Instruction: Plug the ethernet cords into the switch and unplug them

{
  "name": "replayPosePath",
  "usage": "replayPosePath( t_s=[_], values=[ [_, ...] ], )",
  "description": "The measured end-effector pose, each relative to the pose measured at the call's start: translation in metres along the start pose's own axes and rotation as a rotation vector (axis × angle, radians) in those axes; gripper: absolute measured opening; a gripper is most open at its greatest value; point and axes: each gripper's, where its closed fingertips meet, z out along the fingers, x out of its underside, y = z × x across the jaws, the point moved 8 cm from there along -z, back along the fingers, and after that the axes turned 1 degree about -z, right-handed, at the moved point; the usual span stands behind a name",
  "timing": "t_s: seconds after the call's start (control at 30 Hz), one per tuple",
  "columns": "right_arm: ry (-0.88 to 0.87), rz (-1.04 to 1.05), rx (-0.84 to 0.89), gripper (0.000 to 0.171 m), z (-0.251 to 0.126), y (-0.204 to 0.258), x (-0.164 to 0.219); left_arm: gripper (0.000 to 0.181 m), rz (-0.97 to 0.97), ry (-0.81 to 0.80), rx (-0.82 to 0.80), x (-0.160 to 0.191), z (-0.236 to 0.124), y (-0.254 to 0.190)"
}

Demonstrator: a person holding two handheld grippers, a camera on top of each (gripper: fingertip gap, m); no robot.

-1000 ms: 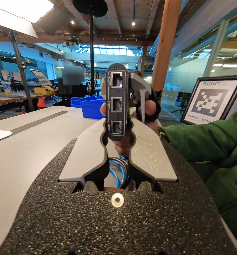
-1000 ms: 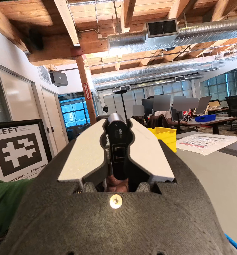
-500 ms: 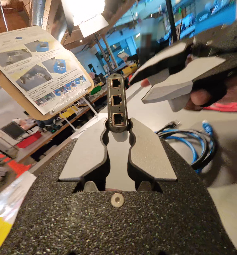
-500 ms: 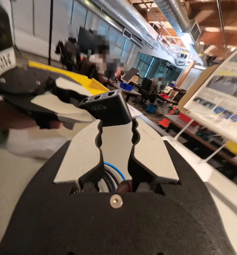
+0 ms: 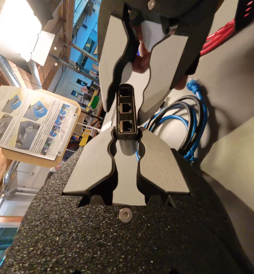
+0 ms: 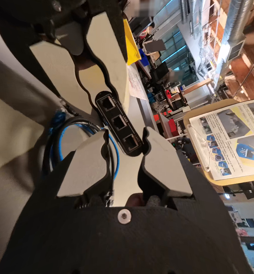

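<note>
A black switch [image 5: 127,109] with three empty ports is gripped at its near end by my left gripper [image 5: 126,130], pads pressed on both sides. My right gripper [image 5: 124,110] faces it from above in the left wrist view, open, with its fingers either side of the switch's far end. In the right wrist view the switch [image 6: 119,123] lies slanted between my right gripper's [image 6: 125,133] spread fingers. There is a clear gap at the left finger [image 6: 93,142]. My left gripper [image 6: 107,103] holds the switch's other end. Blue and black ethernet cords [image 5: 182,118] lie coiled on the table, unplugged.
The grey table [image 5: 234,103] lies under both grippers. The cord coil also shows in the right wrist view [image 6: 59,133]. A red cable bundle [image 5: 221,34] lies farther off. An instruction board on a stand [image 5: 31,123] is at the table's edge, and a yellow bin [image 6: 130,44] beyond. Both grippers' tips are close together, under 4 cm apart.
My right gripper let go of the switch, opened and swung away, and now straddles its far end open. My left gripper kept its hold and turned the switch over the cords.
</note>
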Motion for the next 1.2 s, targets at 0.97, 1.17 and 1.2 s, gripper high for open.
replayPosePath(
  t_s=[0.97, 1.17, 1.2],
  values=[
    [-0.712, 1.075, -0.300, 0.025, -0.088, 0.010, -0.027, 0.053, -1.232, -0.834, 0.122, -0.083, -0.024, -0.016],
    [-0.676, 1.047, -0.351, 0.025, -0.090, 0.019, -0.021, 0.043, -1.186, -0.756, 0.092, -0.086, -0.027, -0.030],
    [-0.670, 1.045, -0.366, 0.025, -0.090, 0.020, -0.022, 0.042, -1.178, -0.752, 0.082, -0.085, -0.027, -0.030]
  ],
)
